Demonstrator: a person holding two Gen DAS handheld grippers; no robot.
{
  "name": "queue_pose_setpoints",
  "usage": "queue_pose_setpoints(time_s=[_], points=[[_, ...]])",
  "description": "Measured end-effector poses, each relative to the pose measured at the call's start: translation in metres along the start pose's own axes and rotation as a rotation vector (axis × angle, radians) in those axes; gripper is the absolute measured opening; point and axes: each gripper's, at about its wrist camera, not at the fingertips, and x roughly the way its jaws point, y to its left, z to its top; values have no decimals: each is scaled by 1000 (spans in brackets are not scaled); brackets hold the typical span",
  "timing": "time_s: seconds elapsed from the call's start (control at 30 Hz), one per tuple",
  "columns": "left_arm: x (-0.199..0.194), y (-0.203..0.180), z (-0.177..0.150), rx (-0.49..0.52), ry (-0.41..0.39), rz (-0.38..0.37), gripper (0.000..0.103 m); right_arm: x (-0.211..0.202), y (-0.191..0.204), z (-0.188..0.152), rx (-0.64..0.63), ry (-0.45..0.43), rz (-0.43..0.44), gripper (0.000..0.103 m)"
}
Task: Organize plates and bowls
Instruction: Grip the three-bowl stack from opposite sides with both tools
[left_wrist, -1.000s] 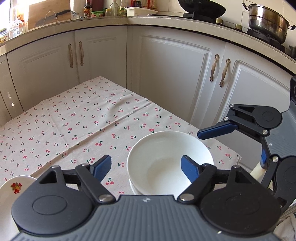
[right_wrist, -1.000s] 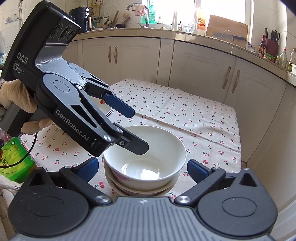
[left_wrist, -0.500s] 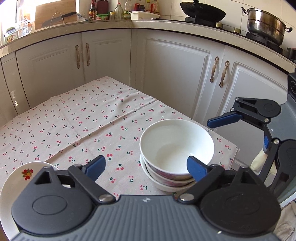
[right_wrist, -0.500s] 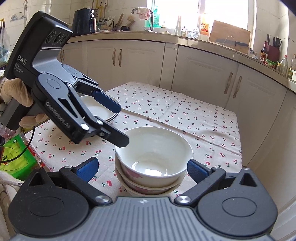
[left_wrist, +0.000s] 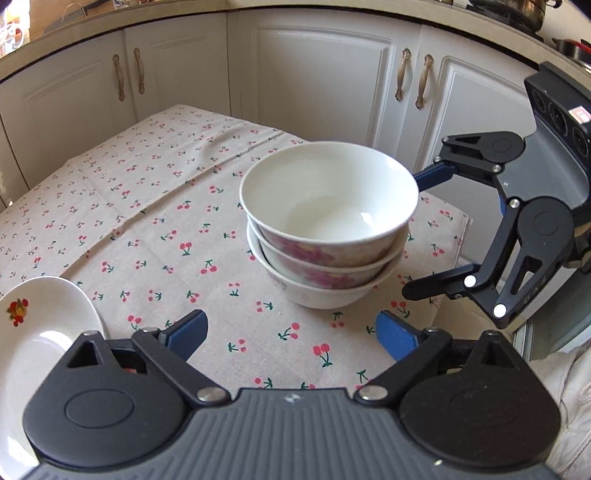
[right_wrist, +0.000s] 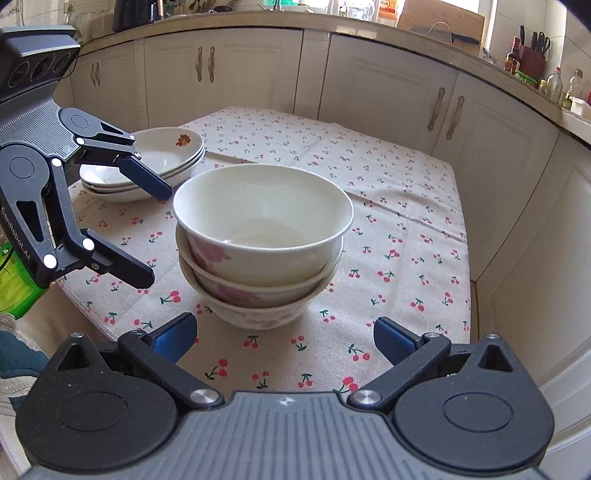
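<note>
A stack of three white bowls (left_wrist: 328, 229) with pink flowers stands on the cherry-print tablecloth (left_wrist: 155, 206) near the table's corner; it also shows in the right wrist view (right_wrist: 262, 243). A stack of white plates (right_wrist: 147, 162) with a fruit print lies behind it to the left; one plate edge shows in the left wrist view (left_wrist: 33, 332). My left gripper (left_wrist: 291, 334) is open and empty, a little short of the bowls. My right gripper (right_wrist: 284, 336) is open and empty, also just short of the bowls.
White kitchen cabinets (left_wrist: 325, 81) stand close behind the table and wrap around it. The table's edge (right_wrist: 471, 295) runs near the bowls on the right. A green packet (right_wrist: 14, 284) lies below the table at the left.
Both grippers have drawn back and lowered from over the bowl stack. The bowls have stayed in place, and both grippers stay open.
</note>
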Motion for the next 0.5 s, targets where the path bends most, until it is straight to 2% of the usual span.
queue_pose_setpoints(time_s=[0.27,0.5], points=[[35,-4,-2,21,81,-31,97,27,-2,-8,3,65,26,103],[42,-4,-2,51,83,-30,102,35,-10,-11,19,64,75,103]])
